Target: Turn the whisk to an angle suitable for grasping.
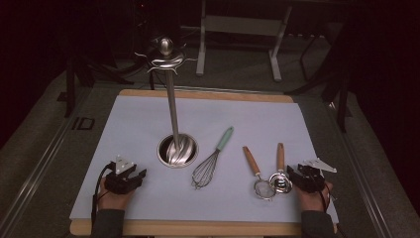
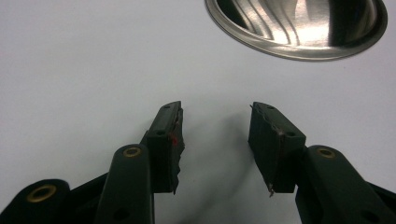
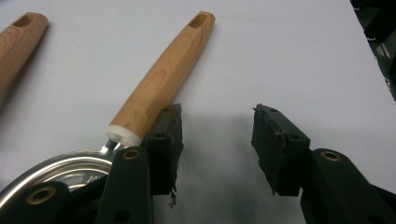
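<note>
Both hands low (claws [image 1: 130, 177] [image 1: 302, 177] agape)

From my remote seat I can read just one marking: the pale letters "ID" [image 1: 82, 123], lying on the dark grey floor strip just left of the desk [image 1: 208, 228], level with the upper part of its white sheet. I make out no lettering on the utensils, the wooden handles or the steel stand.

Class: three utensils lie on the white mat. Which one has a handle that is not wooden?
The whisk: its handle is mint green, while the strainer and the ladle both have wooden handles.
</note>
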`<state>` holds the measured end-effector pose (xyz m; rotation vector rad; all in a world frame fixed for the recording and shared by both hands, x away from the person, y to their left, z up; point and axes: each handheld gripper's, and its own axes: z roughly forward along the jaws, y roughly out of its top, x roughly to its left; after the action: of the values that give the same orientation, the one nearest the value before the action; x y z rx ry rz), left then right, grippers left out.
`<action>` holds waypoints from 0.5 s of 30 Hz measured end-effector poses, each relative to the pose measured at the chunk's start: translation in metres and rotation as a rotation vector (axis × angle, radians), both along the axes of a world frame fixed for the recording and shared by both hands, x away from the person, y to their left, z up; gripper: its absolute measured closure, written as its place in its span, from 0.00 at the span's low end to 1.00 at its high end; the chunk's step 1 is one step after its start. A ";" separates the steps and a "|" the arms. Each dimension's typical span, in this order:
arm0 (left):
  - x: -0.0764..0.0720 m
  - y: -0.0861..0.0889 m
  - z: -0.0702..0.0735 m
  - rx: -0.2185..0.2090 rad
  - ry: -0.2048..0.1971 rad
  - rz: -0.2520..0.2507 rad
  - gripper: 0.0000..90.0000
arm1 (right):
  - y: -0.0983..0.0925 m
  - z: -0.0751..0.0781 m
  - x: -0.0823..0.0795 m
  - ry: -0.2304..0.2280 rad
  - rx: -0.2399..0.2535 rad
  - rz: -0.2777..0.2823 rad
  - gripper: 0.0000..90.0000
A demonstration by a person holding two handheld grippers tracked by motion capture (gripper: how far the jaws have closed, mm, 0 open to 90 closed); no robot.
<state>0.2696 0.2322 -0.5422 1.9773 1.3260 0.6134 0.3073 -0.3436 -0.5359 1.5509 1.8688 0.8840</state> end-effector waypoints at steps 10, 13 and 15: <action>0.000 0.001 0.000 -0.010 0.002 0.000 0.61 | 0.000 0.001 -0.001 -0.007 0.007 0.016 0.63; -0.001 -0.001 0.000 -0.002 -0.007 -0.011 0.61 | -0.001 0.001 -0.001 -0.012 0.019 0.019 0.65; -0.001 -0.001 0.000 -0.001 -0.009 -0.013 0.61 | -0.002 0.002 -0.002 -0.018 0.035 0.017 0.65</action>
<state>0.2684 0.2315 -0.5421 1.9783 1.3069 0.6153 0.3057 -0.3456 -0.5342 1.5453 1.8656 0.9398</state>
